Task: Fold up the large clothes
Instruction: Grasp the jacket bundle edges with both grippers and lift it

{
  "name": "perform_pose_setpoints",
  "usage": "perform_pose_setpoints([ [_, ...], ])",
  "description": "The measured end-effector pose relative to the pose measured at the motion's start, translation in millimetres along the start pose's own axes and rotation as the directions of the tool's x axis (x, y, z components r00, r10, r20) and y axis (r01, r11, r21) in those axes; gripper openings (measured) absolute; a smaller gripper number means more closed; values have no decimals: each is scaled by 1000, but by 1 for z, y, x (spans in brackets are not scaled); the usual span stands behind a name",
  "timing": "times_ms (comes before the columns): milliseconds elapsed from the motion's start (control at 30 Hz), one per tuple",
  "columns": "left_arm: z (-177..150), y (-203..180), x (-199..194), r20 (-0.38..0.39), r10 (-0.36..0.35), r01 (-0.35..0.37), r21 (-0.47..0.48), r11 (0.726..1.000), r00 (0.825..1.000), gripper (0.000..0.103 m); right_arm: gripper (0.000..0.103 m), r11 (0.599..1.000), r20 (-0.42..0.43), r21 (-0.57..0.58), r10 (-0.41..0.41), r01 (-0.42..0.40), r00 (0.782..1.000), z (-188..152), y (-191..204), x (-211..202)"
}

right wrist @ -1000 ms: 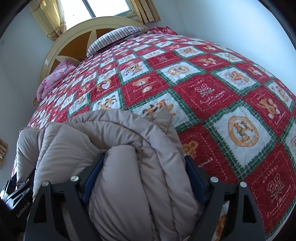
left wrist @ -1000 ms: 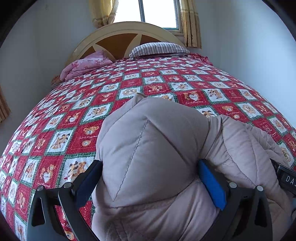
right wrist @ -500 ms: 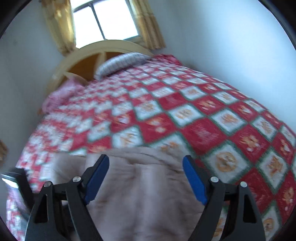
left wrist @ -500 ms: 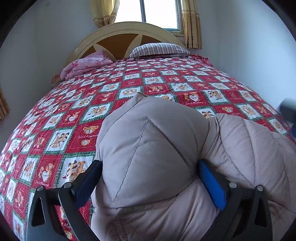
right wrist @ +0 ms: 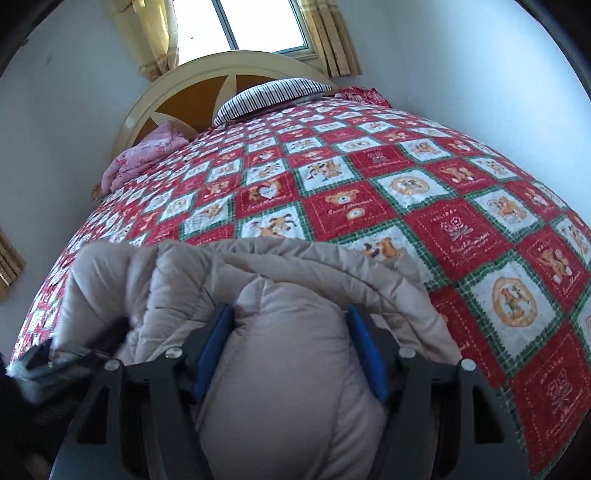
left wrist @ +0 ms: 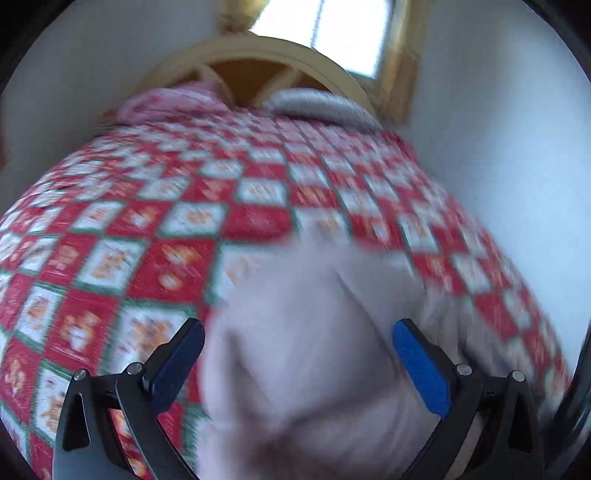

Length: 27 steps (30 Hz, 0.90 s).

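A puffy beige quilted jacket lies bunched at the near edge of the bed. My right gripper is shut on a thick padded fold of the jacket, which bulges between the blue pads. In the blurred left wrist view my left gripper stands wide open above the jacket. Its blue pads are apart from the cloth. The left gripper shows as a blurred dark shape at the lower left of the right wrist view.
The bed carries a red, white and green patchwork quilt with bear prints. A striped pillow and a pink folded blanket lie by the cream headboard. A curtained window is behind. White walls flank the bed.
My left gripper let go of the jacket and lifted away, moving fast. My right gripper swung off, came back and closed on a jacket fold.
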<state>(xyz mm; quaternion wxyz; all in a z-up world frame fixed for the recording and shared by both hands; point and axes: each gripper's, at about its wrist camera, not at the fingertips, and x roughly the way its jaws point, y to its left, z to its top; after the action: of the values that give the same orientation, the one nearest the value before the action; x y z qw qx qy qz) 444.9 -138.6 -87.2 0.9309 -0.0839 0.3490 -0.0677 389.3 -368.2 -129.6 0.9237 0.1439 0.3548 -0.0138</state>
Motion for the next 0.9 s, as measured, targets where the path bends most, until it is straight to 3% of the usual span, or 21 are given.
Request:
perform_pose_setpoints([
  [67,23,3,4,-11,-20,19,-70,997,1000,102,68,1000,5,3,-3,3,1000,-1,1,-1],
  [133,33,-4,20,-52,4,-8,-73,997,999,102,68,1000,6,2,-4,4,1000,-2,1,-1],
  [233,27,-24,57,-121,167,-162,53,985,978,102,68,1000,8,4,0,0,1000,-1,-1,0],
  [267,23,-23,62,-133,180,-175,48,983,975,102,68,1000,8,9,6,-6,1000,-1,-3,0],
  [433,7,-7,86,-196,172,-177,-8,984,965,102,70,999,11,27,33,-34,999,0,-6,-2],
  [900,-3,-4,104,-217,183,-189,-4,982,959,102,73,1000,-44,-3,3,-3,999,3,3,7],
])
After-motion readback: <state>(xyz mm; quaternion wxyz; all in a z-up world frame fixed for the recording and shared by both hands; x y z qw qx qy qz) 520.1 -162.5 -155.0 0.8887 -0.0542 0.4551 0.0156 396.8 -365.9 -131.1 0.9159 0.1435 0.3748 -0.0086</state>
